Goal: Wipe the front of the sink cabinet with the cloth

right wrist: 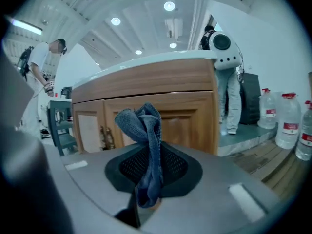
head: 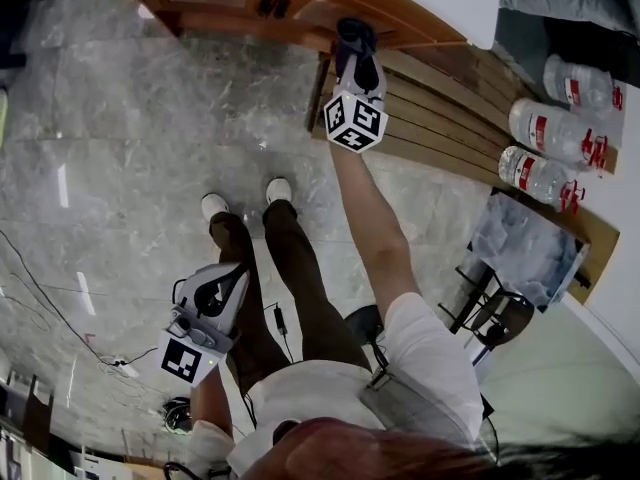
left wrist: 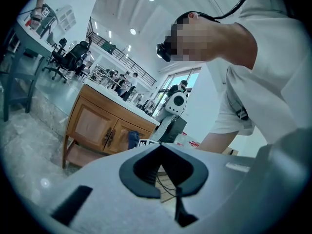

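Right arm [head: 375,218]: stretched straight forward from the shoulder, forearm bare, elbow nearly locked. It ends in the right gripper [head: 356,50], with its marker cube [head: 355,121] facing up toward the head camera.

Right gripper [right wrist: 146,177], own view: jaws closed on a blue cloth [right wrist: 145,135]. The cloth is bunched, pinched at its lower part, and its folded top stands up above the jaw tips.

The cloth [head: 355,36] is at the wooden sink cabinet [head: 300,3], against the lower edge of the door front in the head view. In the right gripper view the cabinet [right wrist: 187,113] fills the background, with the cloth in front of the right-hand door, just right of the door handles [right wrist: 105,136]. Whether cloth and wood touch cannot be told.

Left arm: bent and held low, beside the left leg [head: 245,298]. The left gripper [head: 225,293] is well apart from the cabinet and points roughly forward over the stone floor [head: 120,128].

Left gripper [left wrist: 168,179], own view: jaws together, nothing between them. Past them are the cabinet [left wrist: 95,126] and the cloth [left wrist: 133,139], seen from afar.

Surroundings: slatted wooden platform [head: 440,108] to the right of the cabinet, with water bottles [head: 545,128] beside it.
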A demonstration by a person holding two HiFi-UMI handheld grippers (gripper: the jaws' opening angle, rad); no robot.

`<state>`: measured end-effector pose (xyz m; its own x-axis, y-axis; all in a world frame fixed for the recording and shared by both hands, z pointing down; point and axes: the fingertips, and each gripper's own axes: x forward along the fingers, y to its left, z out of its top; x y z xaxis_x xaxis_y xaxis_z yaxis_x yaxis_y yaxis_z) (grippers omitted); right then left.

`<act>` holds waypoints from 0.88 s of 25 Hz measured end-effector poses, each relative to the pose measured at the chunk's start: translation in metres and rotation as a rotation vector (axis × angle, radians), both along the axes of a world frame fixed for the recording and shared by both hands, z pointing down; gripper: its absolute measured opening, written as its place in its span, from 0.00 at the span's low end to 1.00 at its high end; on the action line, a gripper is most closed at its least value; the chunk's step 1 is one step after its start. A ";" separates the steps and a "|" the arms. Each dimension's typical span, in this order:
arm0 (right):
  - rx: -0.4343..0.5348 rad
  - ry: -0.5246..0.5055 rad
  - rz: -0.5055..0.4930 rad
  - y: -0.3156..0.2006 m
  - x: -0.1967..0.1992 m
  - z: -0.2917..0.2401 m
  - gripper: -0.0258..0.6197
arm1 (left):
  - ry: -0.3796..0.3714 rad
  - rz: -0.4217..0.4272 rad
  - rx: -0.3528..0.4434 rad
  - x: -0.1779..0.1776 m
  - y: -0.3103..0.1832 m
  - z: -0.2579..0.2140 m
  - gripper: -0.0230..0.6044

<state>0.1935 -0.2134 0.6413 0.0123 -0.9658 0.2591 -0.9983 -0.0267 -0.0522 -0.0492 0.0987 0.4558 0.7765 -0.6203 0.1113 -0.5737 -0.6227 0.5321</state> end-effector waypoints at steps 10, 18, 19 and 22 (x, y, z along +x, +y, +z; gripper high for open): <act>0.000 -0.042 -0.446 -0.037 -0.267 0.033 0.15 | 0.009 -0.091 -0.031 -0.060 -0.002 0.017 0.04; -0.049 -0.022 -0.538 -0.094 -0.379 0.080 0.15 | -0.015 -0.197 -0.088 -0.131 -0.004 0.050 0.04; -0.059 -0.027 -0.526 -0.102 -0.385 0.085 0.15 | -0.017 -0.211 -0.089 -0.139 -0.005 0.052 0.04; -0.098 -0.057 -0.480 -0.122 -0.400 0.098 0.15 | -0.025 -0.241 -0.090 -0.156 -0.006 0.055 0.04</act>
